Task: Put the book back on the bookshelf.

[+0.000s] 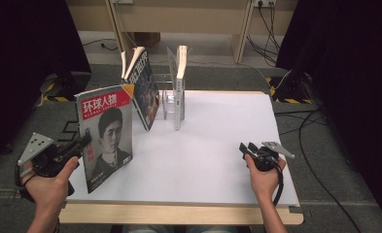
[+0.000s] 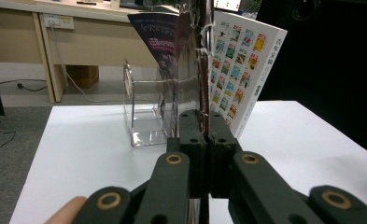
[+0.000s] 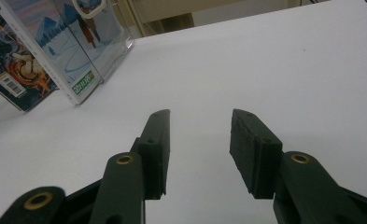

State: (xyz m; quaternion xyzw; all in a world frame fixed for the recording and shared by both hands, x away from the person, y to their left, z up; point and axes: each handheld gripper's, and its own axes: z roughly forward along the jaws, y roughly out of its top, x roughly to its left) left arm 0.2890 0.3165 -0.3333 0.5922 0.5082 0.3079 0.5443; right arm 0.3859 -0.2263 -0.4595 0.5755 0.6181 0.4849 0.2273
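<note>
Upright at the table's left front, the magazine [image 1: 106, 136] with the red masthead and a portrait on its cover stands on its lower edge on the white tabletop [image 1: 217, 145], tipped a little away from the person. Its left edge is pinched in the left gripper [image 1: 84, 141], whose jaws are closed tight on the pages; in the left gripper view the magazine's edge [image 2: 201, 70] rises straight up out of the clamped pads. Behind it, near the table's far edge, a clear rack [image 1: 165, 104] holds two more magazines: a dark-covered one [image 1: 145, 90] leaning left, just behind the held copy, and a thin pale one [image 1: 180, 87] standing almost straight. Well apart on the right, the right gripper [image 1: 248, 147] hangs low over bare tabletop, its jaws wide open with nothing between them, as the right gripper view shows [image 3: 197, 154]. Grey carpet [image 1: 334, 145] surrounds the table.
</note>
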